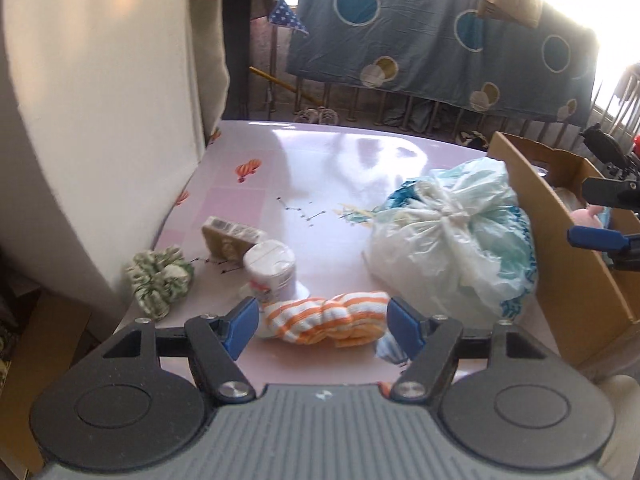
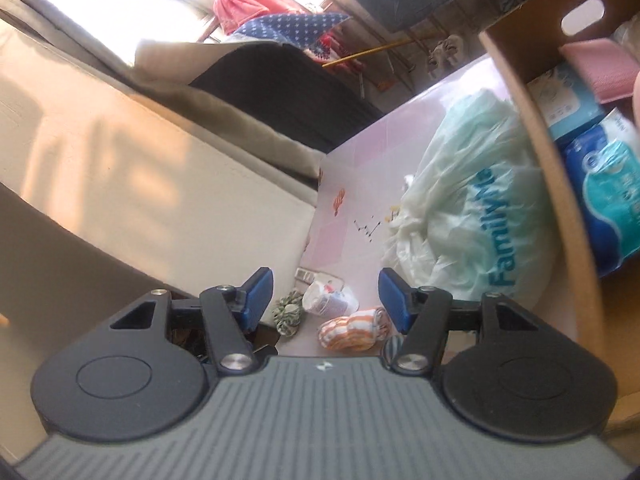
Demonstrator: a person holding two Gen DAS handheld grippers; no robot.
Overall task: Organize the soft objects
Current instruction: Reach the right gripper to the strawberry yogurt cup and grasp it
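Though blurred, left tool [image 1: 323, 325] gapes empty.

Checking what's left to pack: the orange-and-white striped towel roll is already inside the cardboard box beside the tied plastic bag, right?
No. The striped towel roll lies on the pink table, outside the cardboard box, as the left wrist view shows. The tied plastic bag is beside the box.

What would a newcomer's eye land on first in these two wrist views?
Probably the knotted white and pale-green plastic bag, bulging at the middle right of the pink glossy table, right beside the brown cardboard box. Next, the rolled orange-and-white striped towel at the near table edge, framed between the open blue pads of the left gripper. Behind it stand a small white tissue roll and a green-and-white fabric scrunchie.
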